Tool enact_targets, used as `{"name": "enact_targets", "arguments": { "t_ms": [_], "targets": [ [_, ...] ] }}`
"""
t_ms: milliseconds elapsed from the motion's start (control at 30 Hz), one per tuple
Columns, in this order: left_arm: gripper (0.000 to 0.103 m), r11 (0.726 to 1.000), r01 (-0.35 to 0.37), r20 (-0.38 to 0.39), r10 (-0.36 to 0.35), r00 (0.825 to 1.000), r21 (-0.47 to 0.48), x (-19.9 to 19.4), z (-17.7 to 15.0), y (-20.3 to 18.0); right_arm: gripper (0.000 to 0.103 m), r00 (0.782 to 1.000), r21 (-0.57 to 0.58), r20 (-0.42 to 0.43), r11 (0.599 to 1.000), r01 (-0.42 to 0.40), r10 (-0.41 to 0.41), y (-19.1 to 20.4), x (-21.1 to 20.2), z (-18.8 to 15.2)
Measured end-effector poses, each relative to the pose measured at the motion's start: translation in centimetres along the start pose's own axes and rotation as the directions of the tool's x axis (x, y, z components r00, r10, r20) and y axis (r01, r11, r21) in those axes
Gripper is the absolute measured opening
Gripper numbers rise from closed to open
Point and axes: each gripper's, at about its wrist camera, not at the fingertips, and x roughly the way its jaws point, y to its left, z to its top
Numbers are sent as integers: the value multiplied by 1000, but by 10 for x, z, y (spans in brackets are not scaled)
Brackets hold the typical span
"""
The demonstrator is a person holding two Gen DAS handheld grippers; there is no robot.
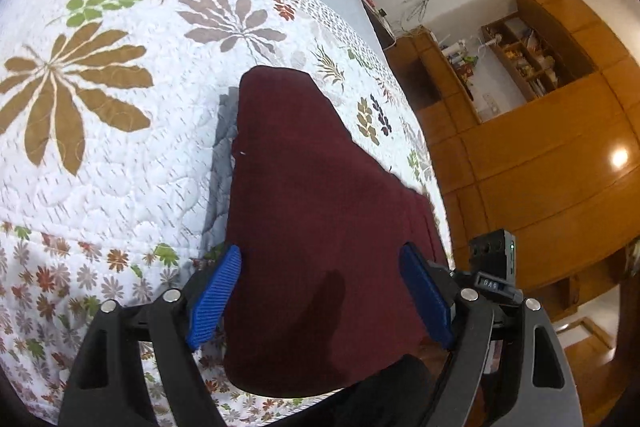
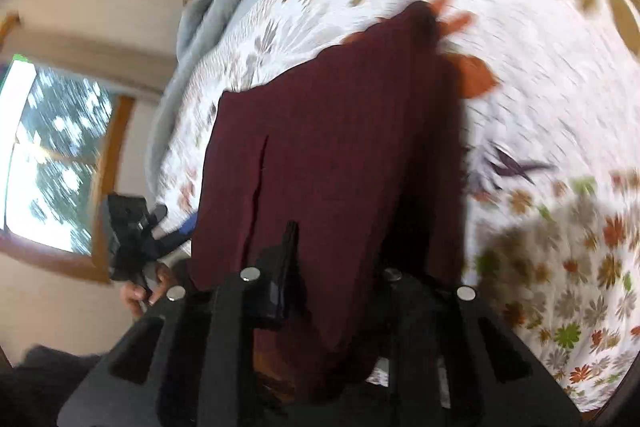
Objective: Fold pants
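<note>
The dark maroon pants [image 1: 316, 211] lie on the white floral quilt [image 1: 120, 163], stretching away from me near the bed's right edge. My left gripper [image 1: 320, 291] is open, its blue pads [image 1: 214, 295] spread on either side of the near end of the pants, not closed on them. In the blurred right wrist view the pants [image 2: 332, 155] drape over my right gripper [image 2: 320, 291]; its fingertips are hidden under the cloth. The left gripper [image 2: 132, 239] shows at the pants' left edge there.
A grey cloth [image 1: 224, 155] peeks out along the pants' left side. Grey bedding [image 2: 216, 11] is bunched at the head of the bed. Wooden cabinets and shelves [image 1: 532, 131] stand beyond the bed's right edge. A window [image 2: 52, 155] is on the wall.
</note>
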Motion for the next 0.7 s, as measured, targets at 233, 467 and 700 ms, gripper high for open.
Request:
{"name": "enact_targets", "arguments": {
  "t_ms": [233, 467, 700],
  "targets": [
    [82, 996, 59, 36, -61, 997, 66, -11, 20, -25, 20, 1000, -53, 18, 998, 25, -24, 22, -10, 5],
    [82, 982, 180, 24, -182, 983, 60, 10, 66, -32, 36, 999, -7, 21, 999, 44, -44, 1, -22, -1],
    [82, 938, 320, -49, -329, 943, -129, 53, 107, 6, 38, 977, -15, 211, 1000, 3, 0, 34, -63, 49]
  ]
}}
